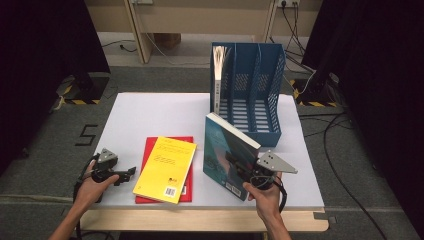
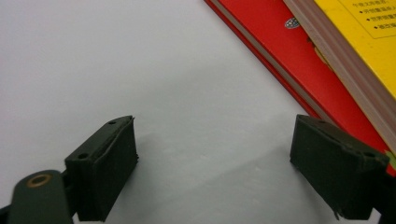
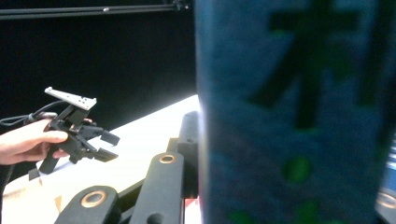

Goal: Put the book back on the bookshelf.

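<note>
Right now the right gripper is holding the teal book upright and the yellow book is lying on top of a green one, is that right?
Not quite. The right gripper does hold the teal book upright, but the yellow book lies on a red book, not a green one. The high view shows it.

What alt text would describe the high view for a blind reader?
The right claw holds a teal book upright on a white table, near a blue file rack. The left claw rests open beside a yellow book lying on a red one.
</note>
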Demonstrator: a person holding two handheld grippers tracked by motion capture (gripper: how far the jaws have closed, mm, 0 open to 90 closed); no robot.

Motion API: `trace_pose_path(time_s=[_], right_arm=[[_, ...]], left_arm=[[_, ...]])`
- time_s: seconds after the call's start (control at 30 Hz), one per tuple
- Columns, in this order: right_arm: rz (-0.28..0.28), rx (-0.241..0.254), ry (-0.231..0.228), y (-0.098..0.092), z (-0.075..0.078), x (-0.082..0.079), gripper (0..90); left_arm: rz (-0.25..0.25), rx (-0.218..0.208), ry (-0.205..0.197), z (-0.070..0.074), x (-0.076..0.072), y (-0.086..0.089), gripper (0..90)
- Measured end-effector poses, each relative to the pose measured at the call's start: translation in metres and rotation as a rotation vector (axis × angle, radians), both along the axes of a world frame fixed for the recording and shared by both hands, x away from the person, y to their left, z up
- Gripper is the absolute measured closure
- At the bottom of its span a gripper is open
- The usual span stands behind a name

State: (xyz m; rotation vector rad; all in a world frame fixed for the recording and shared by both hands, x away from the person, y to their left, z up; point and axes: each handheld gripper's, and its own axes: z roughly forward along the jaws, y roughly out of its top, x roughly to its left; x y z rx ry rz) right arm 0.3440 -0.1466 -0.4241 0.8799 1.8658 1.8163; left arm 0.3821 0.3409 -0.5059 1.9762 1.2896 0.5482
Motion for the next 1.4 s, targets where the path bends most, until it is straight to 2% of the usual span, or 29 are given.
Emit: trace_pose_path(time_s=[0.2, 0.63, 0.73, 0.77, 0.83, 0.87, 1.2, 1.4], right_arm=[[-0.034, 0.013, -0.024, -0.011, 0.009, -0.002, 74.2], [-0.15, 0.031, -0.083, -0.045, 0.048, -0.005, 74.2], [-0.174, 0.035, -0.104, -0.05, 0.057, -0.007, 74.2], [-0.182, 0.035, -0.108, -0.051, 0.06, -0.007, 74.2], [-0.185, 0.028, -0.118, -0.054, 0.065, -0.005, 74.2], [-0.188, 0.028, -0.119, -0.054, 0.067, -0.004, 74.2], [-0.2, 0.043, -0.129, -0.053, 0.088, 0.005, 74.2], [-0.218, 0.051, -0.134, -0.05, 0.098, 0.021, 74.3]], left_arm=[[0.001, 0.005, -0.004, 0.0, -0.001, -0.001, 13.0], [0.006, 0.01, -0.011, -0.001, -0.001, -0.002, 12.8], [0.022, 0.05, -0.031, 0.0, -0.003, -0.005, 10.1], [0.023, 0.05, -0.031, -0.001, -0.003, -0.005, 9.5], [0.023, 0.012, -0.004, -0.001, 0.0, -0.002, 9.5], [0.02, 0.006, 0.0, -0.001, 0.0, -0.001, 9.3], [0.024, 0.014, -0.005, -0.001, 0.0, -0.002, 9.3], [0.023, 0.014, -0.005, -0.001, 0.0, -0.002, 9.2]])
